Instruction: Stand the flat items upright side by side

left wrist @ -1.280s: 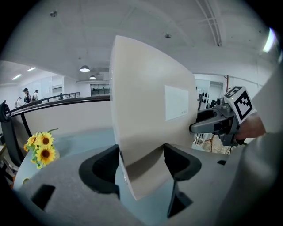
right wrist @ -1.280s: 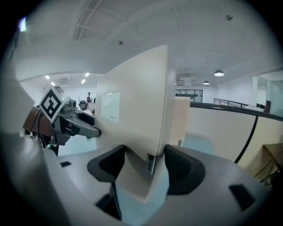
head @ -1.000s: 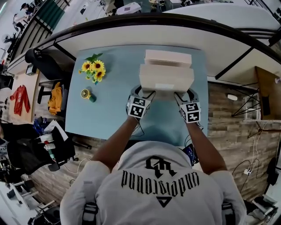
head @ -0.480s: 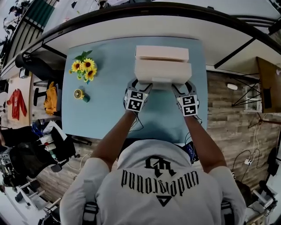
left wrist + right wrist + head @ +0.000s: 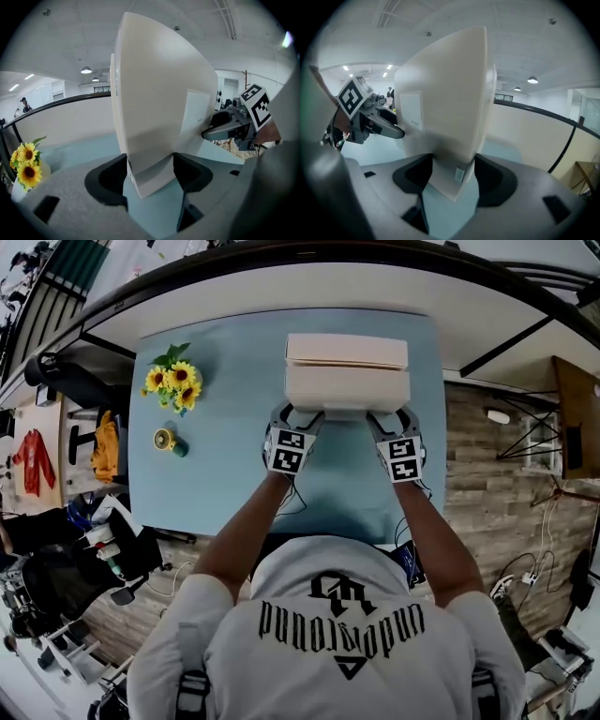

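Our left claw [image 5: 150,174] and right claw [image 5: 453,177] each clamp one end of the upright white box [image 5: 347,390], its long axis running claw to claw; just beyond them the second box [image 5: 347,349] stands parallel.

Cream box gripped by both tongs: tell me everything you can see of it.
The flat cream rectangular box looks like smooth matt card. It is closed, with a paler rectangular label on the broad face toward the person. It is held upright, long edge lowest, above the light blue table. The left tongs and right tongs each clamp a lower corner. A second cream box stands just behind it. Whether they touch, or whether it rests on the table, is unclear.
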`<control>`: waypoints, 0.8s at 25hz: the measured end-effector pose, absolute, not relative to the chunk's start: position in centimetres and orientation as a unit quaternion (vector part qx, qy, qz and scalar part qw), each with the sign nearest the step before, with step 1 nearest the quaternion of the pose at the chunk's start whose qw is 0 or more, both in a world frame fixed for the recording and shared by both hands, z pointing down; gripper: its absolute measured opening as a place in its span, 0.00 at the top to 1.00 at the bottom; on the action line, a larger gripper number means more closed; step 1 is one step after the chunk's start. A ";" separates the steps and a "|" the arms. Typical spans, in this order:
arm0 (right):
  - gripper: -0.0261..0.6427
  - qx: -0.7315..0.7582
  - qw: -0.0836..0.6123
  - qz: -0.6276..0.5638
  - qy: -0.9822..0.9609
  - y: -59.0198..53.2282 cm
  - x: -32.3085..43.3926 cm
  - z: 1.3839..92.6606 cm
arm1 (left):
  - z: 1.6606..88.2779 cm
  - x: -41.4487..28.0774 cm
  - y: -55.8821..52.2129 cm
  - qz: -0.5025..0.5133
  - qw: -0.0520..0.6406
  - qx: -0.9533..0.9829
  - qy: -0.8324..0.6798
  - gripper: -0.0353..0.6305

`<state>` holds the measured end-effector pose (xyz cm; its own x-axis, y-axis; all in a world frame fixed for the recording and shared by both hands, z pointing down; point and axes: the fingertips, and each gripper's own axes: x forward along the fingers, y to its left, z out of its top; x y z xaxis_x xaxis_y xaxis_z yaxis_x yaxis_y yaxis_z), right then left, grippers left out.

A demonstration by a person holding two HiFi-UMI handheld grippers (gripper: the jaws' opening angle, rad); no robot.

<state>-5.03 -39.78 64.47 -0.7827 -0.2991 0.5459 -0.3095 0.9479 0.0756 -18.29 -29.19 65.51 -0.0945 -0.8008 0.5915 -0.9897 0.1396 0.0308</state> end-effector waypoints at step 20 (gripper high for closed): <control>0.51 0.161 0.283 -0.001 -0.946 -40.4 -6.2 64.5 | 66.4 -19.6 -30.1 0.193 0.221 0.627 -0.722 0.45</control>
<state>-6.18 -40.39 64.46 -0.7880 -0.3055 0.5346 -0.3041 0.9481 0.0935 -19.59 -30.12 66.42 -0.1161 -0.8200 0.5604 -0.9902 0.1394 -0.0011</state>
